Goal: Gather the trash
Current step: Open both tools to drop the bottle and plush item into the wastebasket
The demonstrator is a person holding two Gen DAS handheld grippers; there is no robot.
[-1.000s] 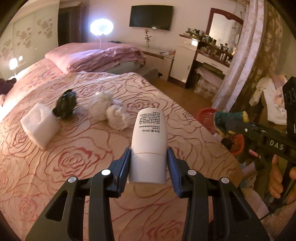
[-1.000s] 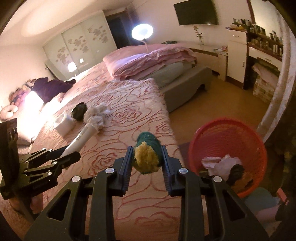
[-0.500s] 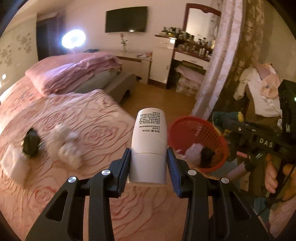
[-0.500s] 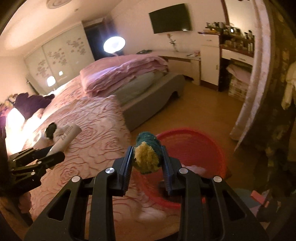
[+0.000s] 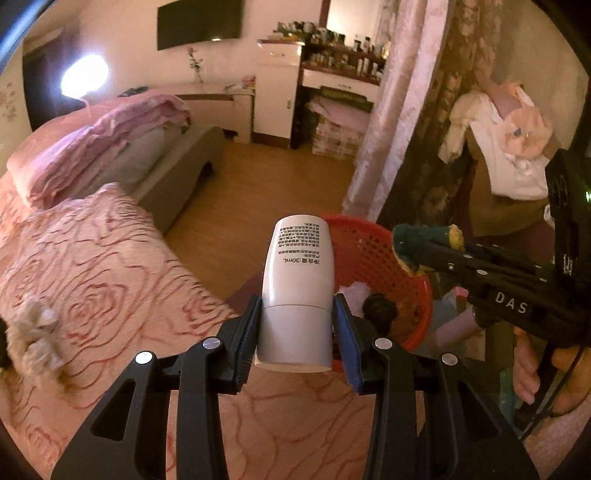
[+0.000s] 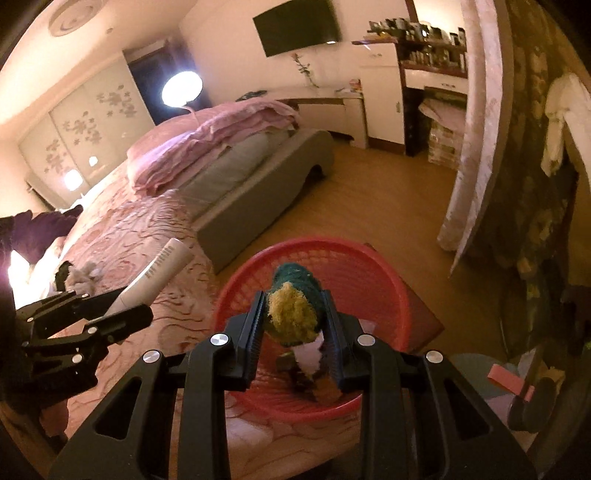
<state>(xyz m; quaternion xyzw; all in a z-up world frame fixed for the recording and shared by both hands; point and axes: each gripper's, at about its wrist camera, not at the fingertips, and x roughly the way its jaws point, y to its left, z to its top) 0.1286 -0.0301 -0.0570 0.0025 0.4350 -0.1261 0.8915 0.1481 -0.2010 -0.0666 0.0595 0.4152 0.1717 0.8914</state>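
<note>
left gripper [image 5: 297, 326]: jaws clamp smooth white tube [image 5: 297, 280] | right gripper [image 6: 295, 325]: jaws pinch fuzzy, perhaps sponge, wad [image 6: 293, 308] | over red mesh basket [image 6: 369, 269]

A dim, warm-lit bedroom: a bed [image 6: 122, 236] under a rose-patterned pink cover, folded pink bedding [image 6: 218, 136] at its far end. A dark television [image 6: 297, 26] hangs on the pale wall beside a bright round lamp [image 6: 181, 88]. Wooden floor [image 6: 373, 192], white cabinet [image 5: 279, 92], patterned curtain [image 5: 399, 96].
</note>
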